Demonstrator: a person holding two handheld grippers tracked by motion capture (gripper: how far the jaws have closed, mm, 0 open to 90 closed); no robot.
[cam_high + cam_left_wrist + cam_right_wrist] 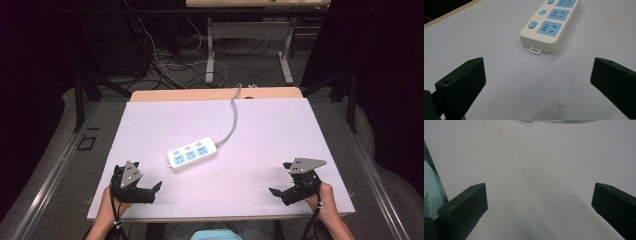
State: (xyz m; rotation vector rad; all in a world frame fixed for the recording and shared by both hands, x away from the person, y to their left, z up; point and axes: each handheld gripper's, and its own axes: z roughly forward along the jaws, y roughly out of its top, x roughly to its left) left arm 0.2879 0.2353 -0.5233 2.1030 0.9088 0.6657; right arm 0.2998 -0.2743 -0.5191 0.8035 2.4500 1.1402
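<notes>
Left gripper (pixel 156 189) agape, near glossy, seemingly plastic power strip (pixel 192 155).

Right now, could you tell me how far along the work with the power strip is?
Nothing looks done yet. The power strip lies flat mid-table, untouched, its cord running off the far edge and no plug in its sockets. In hand: the left gripper, jaws open, points at the strip's near end but is well short of it. The right gripper, also open, rests over bare table. Reaching and handling the strip is all left.
</notes>
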